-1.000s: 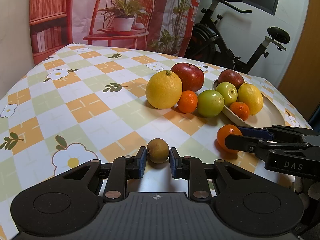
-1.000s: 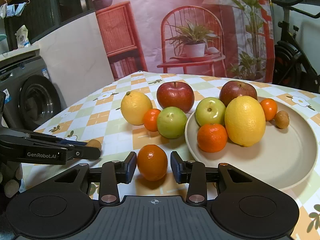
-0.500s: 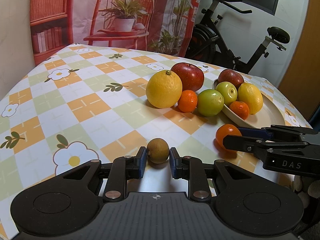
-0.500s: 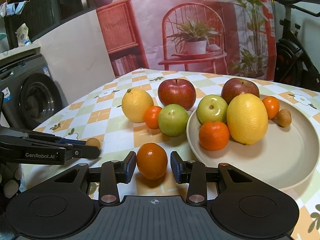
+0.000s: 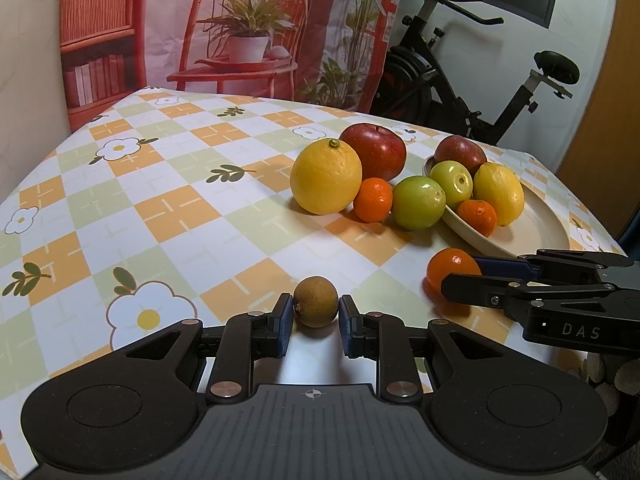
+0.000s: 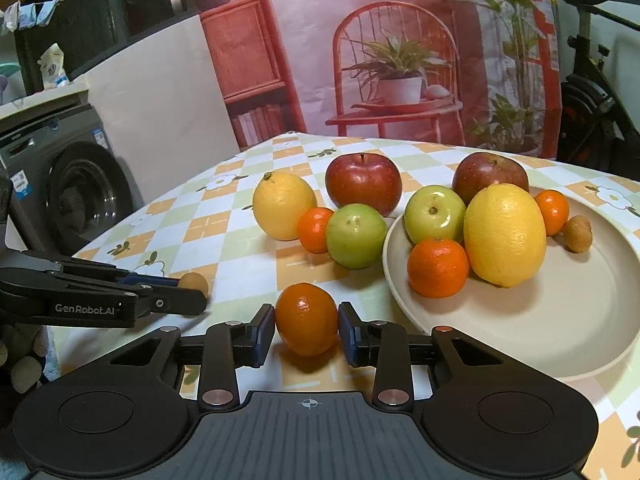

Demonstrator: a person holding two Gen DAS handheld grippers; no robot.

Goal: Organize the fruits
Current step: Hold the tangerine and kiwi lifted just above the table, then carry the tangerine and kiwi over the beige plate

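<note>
In the left wrist view my left gripper (image 5: 314, 309) is shut on a small brown fruit (image 5: 316, 300) that rests on the checked tablecloth. My right gripper (image 6: 307, 322) is closing its jaws, and both pads touch the sides of a mandarin (image 6: 307, 318) sitting on the cloth. The beige plate (image 6: 540, 340) lies just right of it, holding a lemon (image 6: 505, 236), a green apple (image 6: 434, 214), a red apple (image 6: 490, 172), two mandarins and a small brown fruit (image 6: 578, 234). On the cloth beside the plate sit a lemon (image 6: 284, 205), a red apple (image 6: 363, 182), a mandarin (image 6: 314, 229) and a green apple (image 6: 355, 236).
A washing machine (image 6: 76, 192) stands off the table's left side. An exercise bike (image 5: 472, 80) stands behind the far right corner, and a printed backdrop hangs behind the table. The table edge runs close under both grippers.
The right gripper's jaws have narrowed, and its right pad now touches the mandarin. The left gripper and its brown fruit have stayed put.
</note>
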